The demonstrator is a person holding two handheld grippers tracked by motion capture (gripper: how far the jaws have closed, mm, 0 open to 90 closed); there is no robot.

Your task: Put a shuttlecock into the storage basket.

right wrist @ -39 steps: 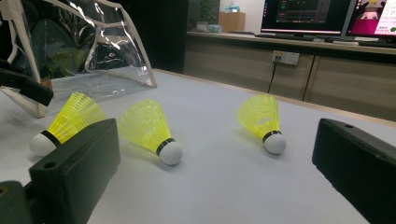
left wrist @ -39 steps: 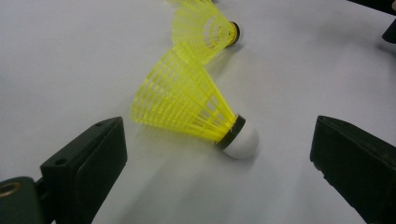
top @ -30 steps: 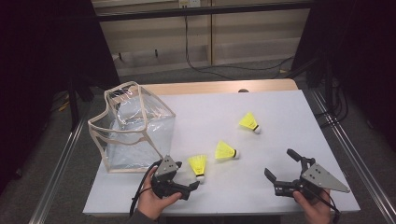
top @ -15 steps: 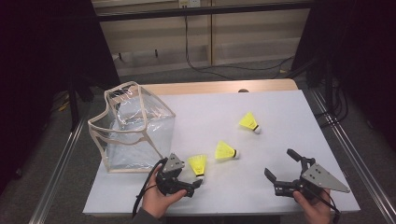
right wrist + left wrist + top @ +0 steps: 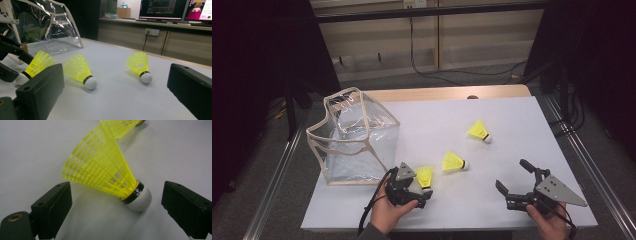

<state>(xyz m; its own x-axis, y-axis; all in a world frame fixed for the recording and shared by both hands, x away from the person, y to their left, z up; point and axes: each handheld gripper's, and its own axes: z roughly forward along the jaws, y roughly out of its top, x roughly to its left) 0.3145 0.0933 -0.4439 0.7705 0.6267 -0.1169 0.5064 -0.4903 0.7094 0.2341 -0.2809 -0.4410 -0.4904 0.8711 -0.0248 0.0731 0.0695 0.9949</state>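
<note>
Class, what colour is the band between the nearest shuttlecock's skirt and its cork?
Black band, clearest in the left gripper view.

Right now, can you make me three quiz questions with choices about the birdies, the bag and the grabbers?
1. Where does the clear plastic bag stand?
A. On the table's left part
B. On the table's right edge
C. On the floor

2. How many yellow shuttlecocks lie on the table?
A. One
B. Three
C. Five

3. What is the left hand-held gripper doing?
A. Squeezing the bag
B. Lifting a shuttlecock high
C. Sitting open around the nearest shuttlecock

Answers:
1. A, the high view shows the bag on the left, near the left hand.
2. B, the nearest one, the middle shuttlecock and the far shuttlecock make three.
3. C, the left gripper view shows its jaws either side of the white cork, gaps on both sides; they have just been closing slightly.
</note>
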